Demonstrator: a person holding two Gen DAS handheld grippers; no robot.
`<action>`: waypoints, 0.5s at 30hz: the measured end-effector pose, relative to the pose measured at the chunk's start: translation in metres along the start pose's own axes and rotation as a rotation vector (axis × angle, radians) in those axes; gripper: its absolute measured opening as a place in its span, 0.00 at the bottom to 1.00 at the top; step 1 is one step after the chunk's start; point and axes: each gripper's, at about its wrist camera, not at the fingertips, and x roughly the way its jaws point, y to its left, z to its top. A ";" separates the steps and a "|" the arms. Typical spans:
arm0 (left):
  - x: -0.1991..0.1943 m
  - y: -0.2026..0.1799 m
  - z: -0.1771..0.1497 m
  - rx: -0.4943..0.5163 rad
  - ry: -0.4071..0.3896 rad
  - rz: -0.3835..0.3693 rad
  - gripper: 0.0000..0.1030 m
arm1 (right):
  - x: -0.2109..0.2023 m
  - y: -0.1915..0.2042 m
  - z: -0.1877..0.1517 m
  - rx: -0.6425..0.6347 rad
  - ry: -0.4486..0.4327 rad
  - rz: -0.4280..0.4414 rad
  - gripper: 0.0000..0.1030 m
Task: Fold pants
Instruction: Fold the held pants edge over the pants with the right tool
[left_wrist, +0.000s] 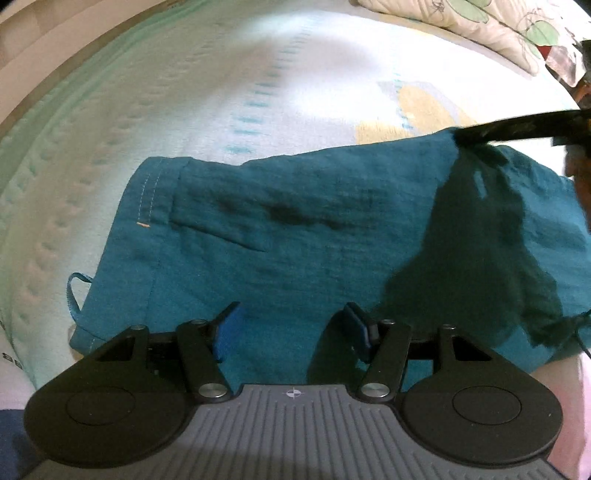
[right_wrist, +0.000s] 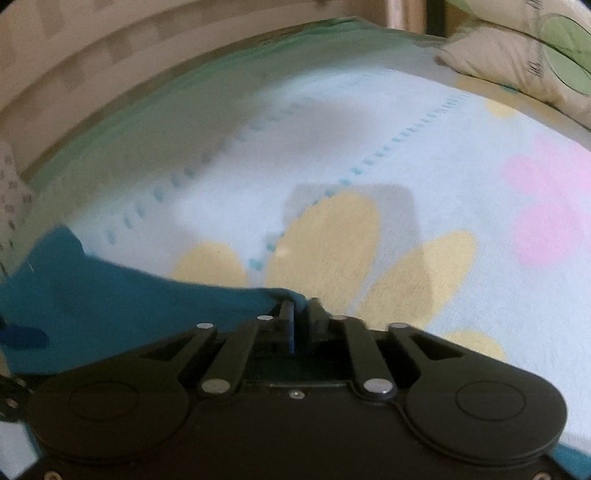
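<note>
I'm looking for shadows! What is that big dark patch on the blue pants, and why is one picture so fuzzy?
Left wrist view: the dark patch on the teal pants looks like a shadow, likely from the right gripper above; fairly sharp. Right wrist view: the blanket is smeared, apparently by motion blur.

The pants (left_wrist: 295, 229) run past the right edge; right-wrist view is motion-blurred.

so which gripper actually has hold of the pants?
The right gripper: its jaws are pinched shut on an edge of the teal pants. The left gripper hangs open above the fabric, gripping nothing.
</note>
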 end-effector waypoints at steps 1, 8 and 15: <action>0.000 -0.001 0.001 0.003 0.004 0.002 0.56 | -0.012 -0.001 0.000 -0.002 -0.010 -0.008 0.24; -0.022 -0.021 0.007 0.004 -0.048 -0.019 0.55 | -0.077 -0.006 -0.041 0.081 0.052 0.027 0.25; -0.021 -0.080 0.002 0.099 -0.056 -0.093 0.55 | -0.093 0.012 -0.129 0.171 0.205 -0.053 0.25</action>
